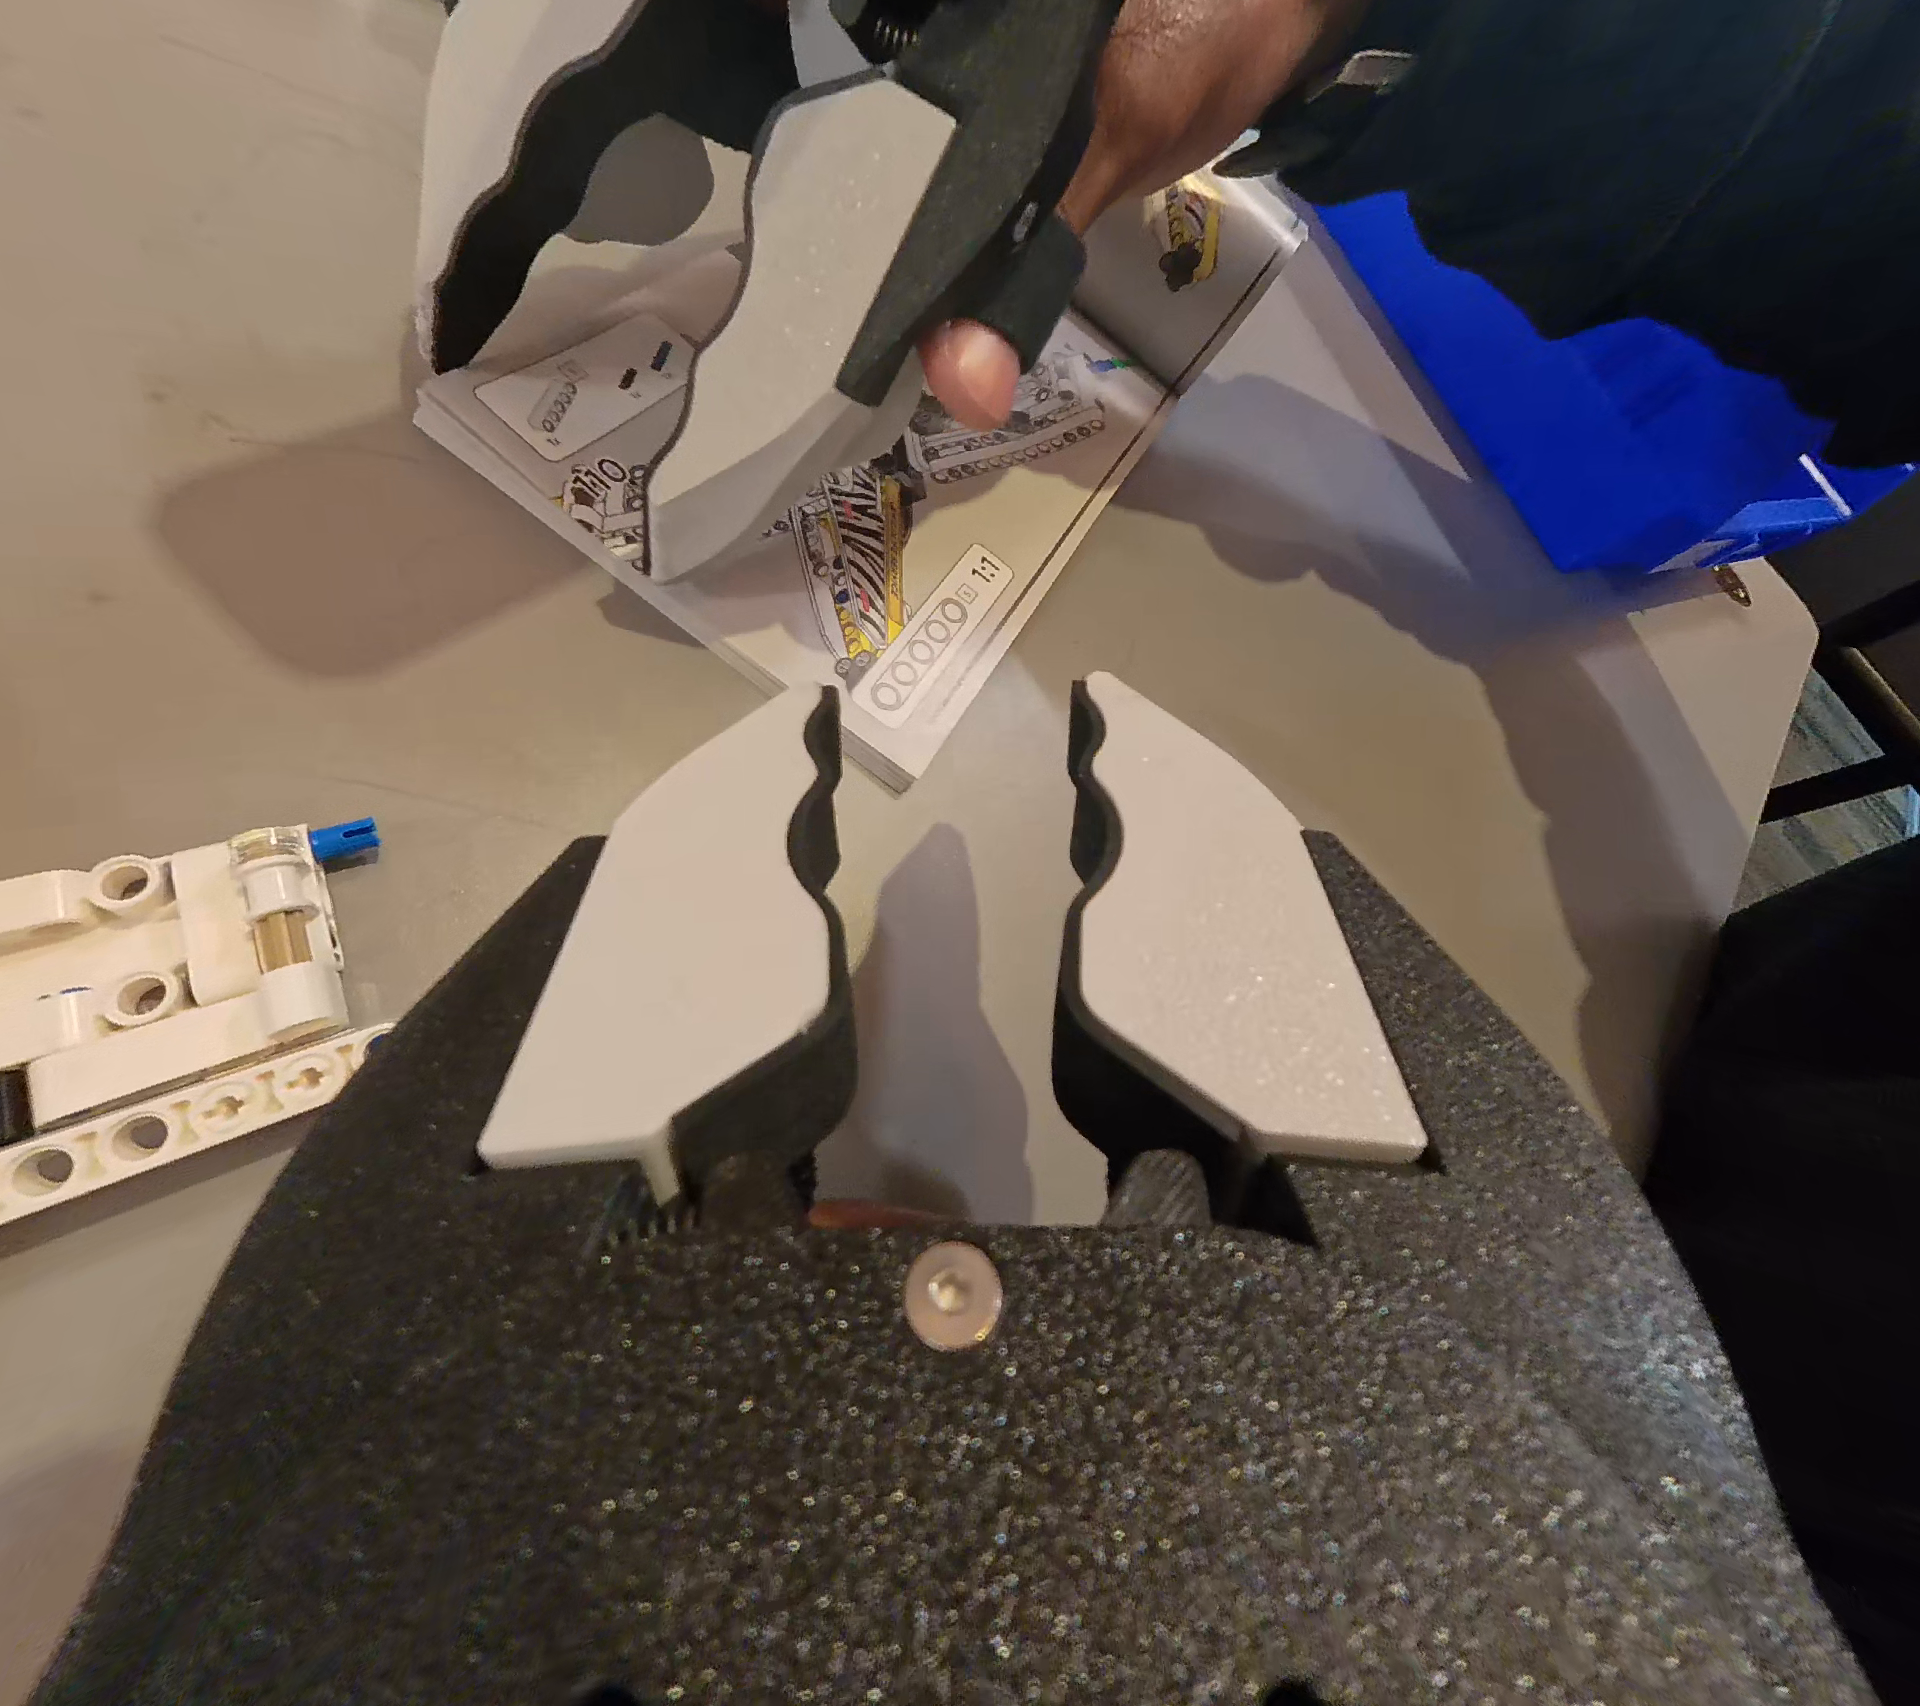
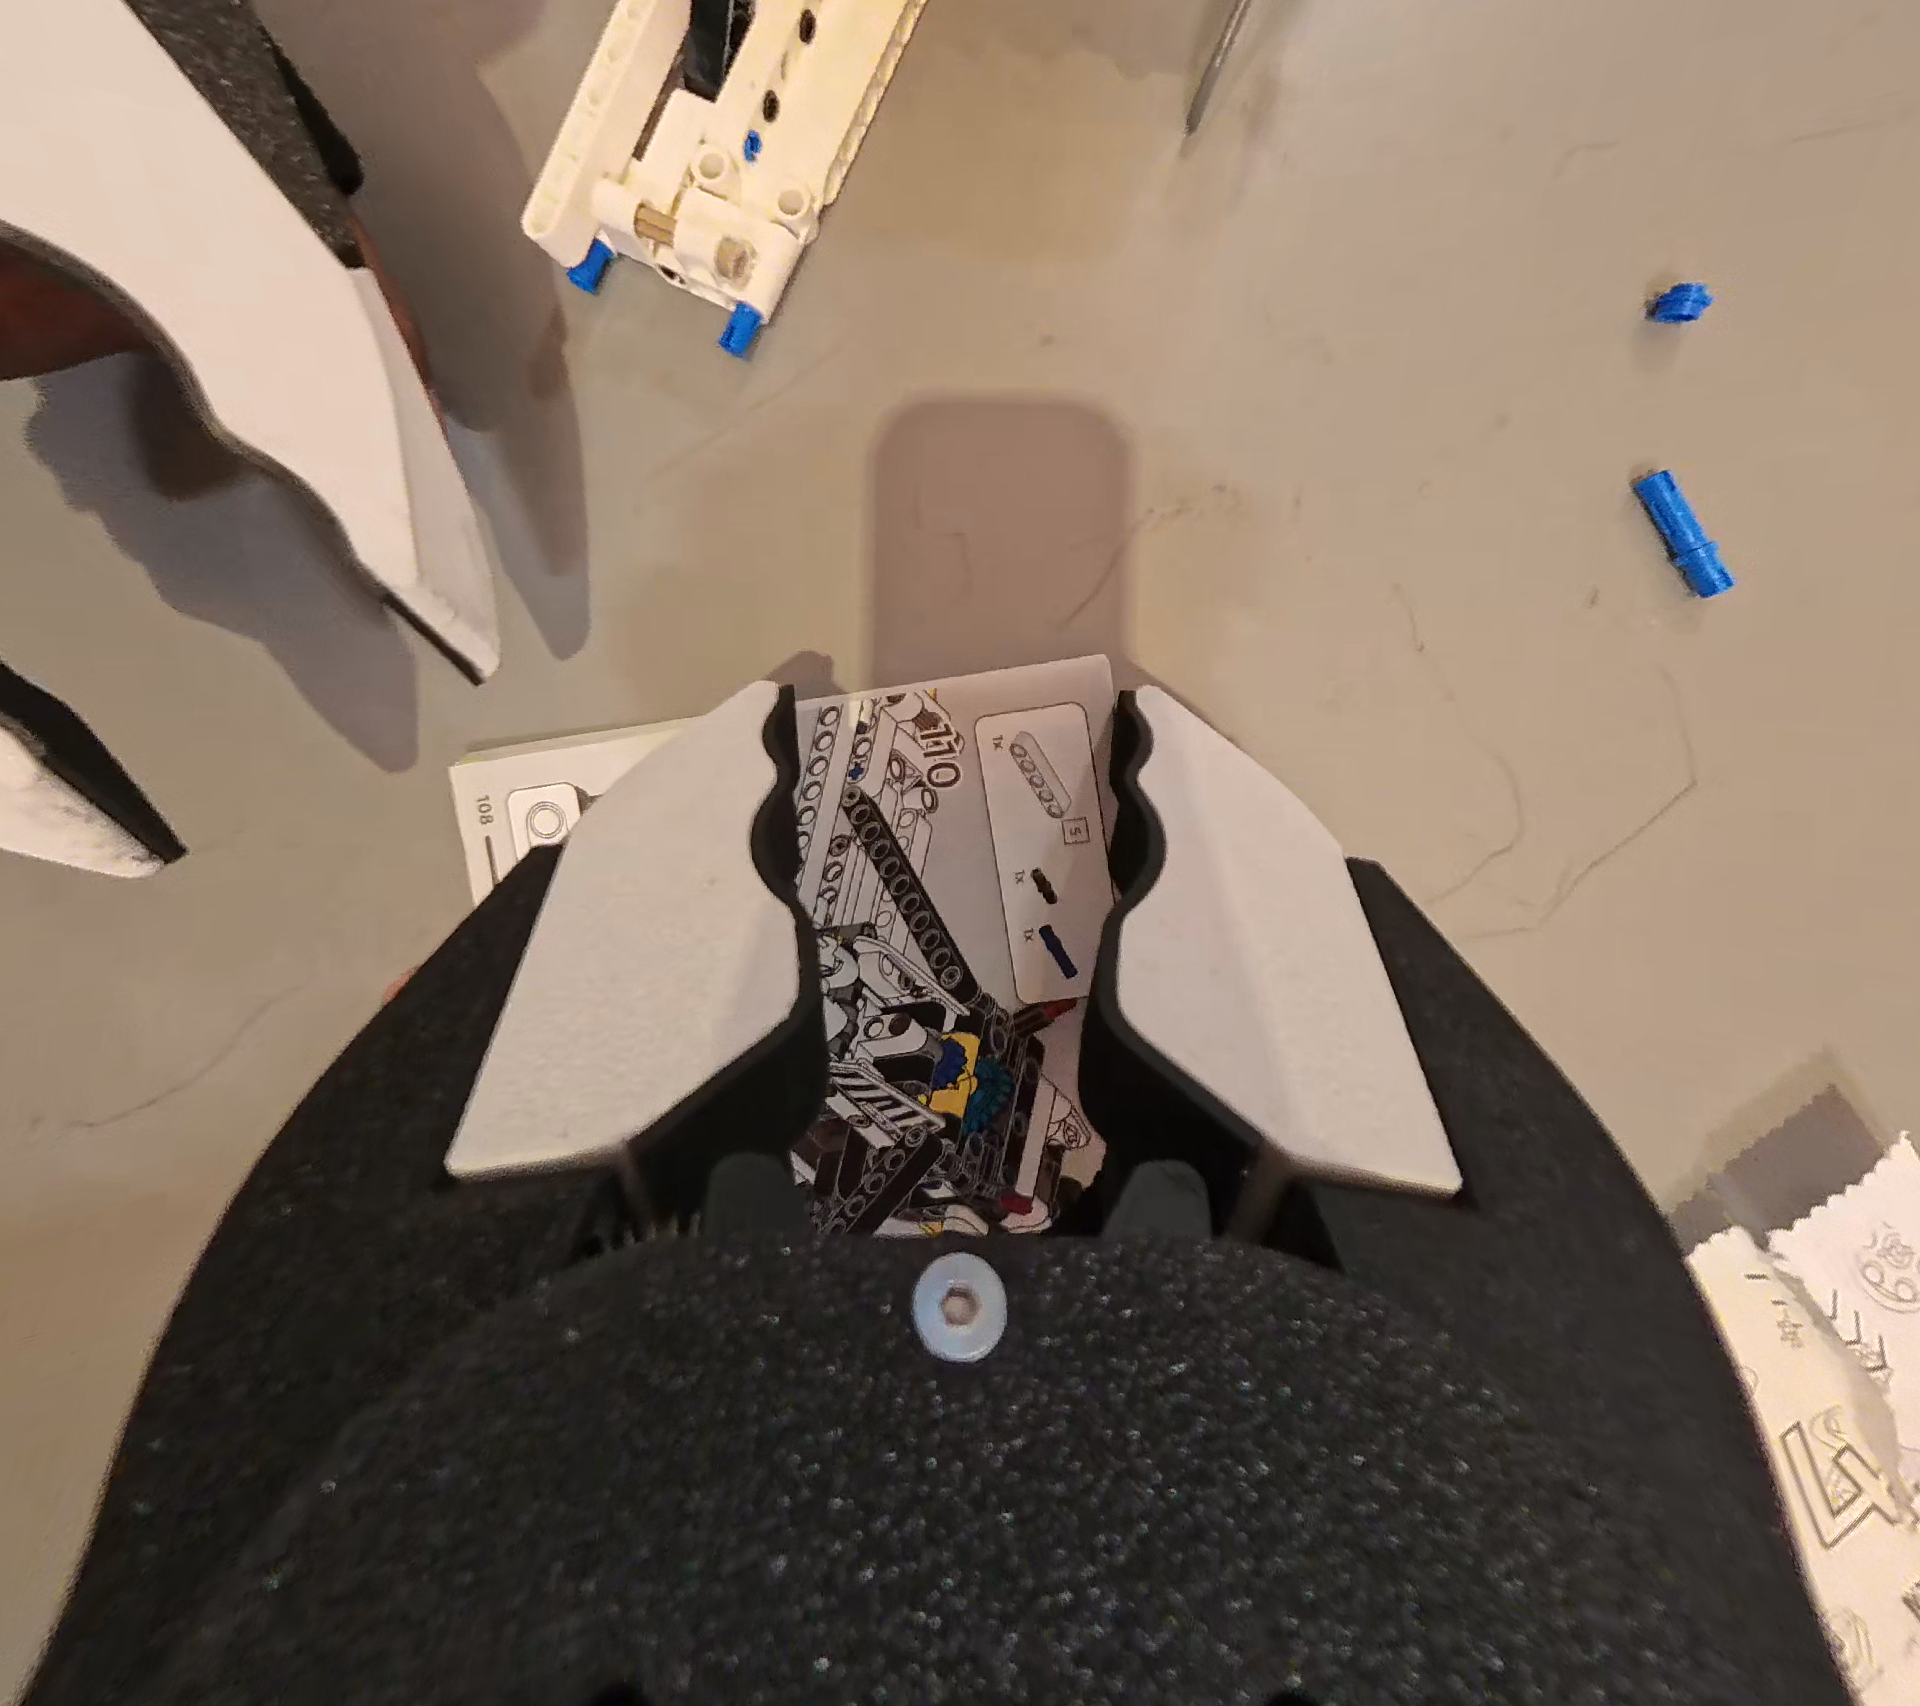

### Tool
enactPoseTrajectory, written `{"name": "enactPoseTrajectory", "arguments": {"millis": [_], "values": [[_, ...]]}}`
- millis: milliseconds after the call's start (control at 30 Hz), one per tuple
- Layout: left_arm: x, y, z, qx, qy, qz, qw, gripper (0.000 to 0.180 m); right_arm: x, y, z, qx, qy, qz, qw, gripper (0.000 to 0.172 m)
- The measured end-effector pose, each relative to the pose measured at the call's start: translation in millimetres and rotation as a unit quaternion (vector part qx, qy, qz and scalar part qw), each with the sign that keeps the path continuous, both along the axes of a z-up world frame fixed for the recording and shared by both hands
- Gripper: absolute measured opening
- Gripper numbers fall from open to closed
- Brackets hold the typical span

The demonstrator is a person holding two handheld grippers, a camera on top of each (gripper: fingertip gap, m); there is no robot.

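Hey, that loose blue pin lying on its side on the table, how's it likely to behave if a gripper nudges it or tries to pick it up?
The blue pin looks cylindrical and lies on its side, so a nudge would probably roll it across the smooth table. It looks like small hard plastic, likely stiff and very light. Being so narrow, it may slip or pivot between wide pads.

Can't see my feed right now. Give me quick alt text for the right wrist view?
The right tongs hang open and empty above an open instruction booklet on a grey table. A white beam assembly with blue pins lies ahead, two loose blue pins to the right, and the left tongs at the left edge.
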State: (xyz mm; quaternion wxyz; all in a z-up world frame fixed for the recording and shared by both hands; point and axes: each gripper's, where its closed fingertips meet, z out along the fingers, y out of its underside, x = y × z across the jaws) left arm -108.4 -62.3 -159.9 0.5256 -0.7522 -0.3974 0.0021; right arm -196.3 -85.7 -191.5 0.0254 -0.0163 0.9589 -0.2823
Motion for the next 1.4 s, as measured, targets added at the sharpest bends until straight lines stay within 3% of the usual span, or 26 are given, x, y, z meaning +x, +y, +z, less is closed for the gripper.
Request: {"name": "enactPoseTrajectory", "arguments": {"millis": [1200,1400], "values": [[0,-1,-1,-0.007,0.001,0.001,1.0,0.043,9,13,8,-0.008,0.044,0.003,0.999,0.058],[0,-1,-1,-0.005,0.002,0.003,1.0,0.042,29,15,11,-0.015,0.06,0.061,0.996,0.064]]}}
